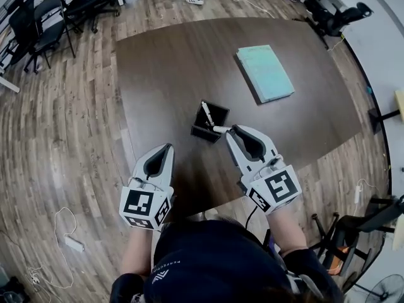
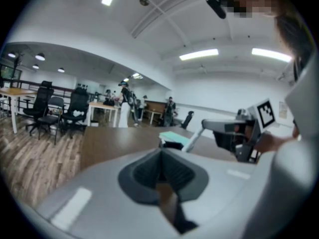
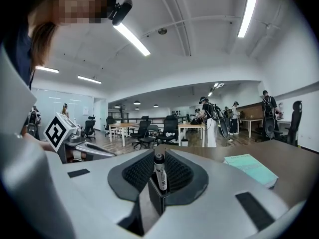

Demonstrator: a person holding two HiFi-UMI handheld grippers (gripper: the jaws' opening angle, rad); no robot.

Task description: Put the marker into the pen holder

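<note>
The black pen holder point(image 1: 208, 124) stands on the dark table point(image 1: 164, 68) just beyond my right gripper point(image 1: 231, 130). One white marker with a black cap point(image 1: 206, 112) stands tilted inside it and shows between the right jaws in the right gripper view point(image 3: 159, 173). The right gripper is shut on a second white marker point(image 1: 219, 129). In the left gripper view this marker point(image 2: 195, 137) slopes from the jaws down to the holder point(image 2: 172, 144). My left gripper point(image 1: 168, 147) hangs at the table's near edge, shut with nothing in it.
A teal book point(image 1: 265, 72) lies on the table's far right. Office chairs point(image 1: 38, 24) stand on the wooden floor at the far left. A power strip with cable point(image 1: 72, 243) lies on the floor at lower left. The person's dark cap fills the bottom of the head view.
</note>
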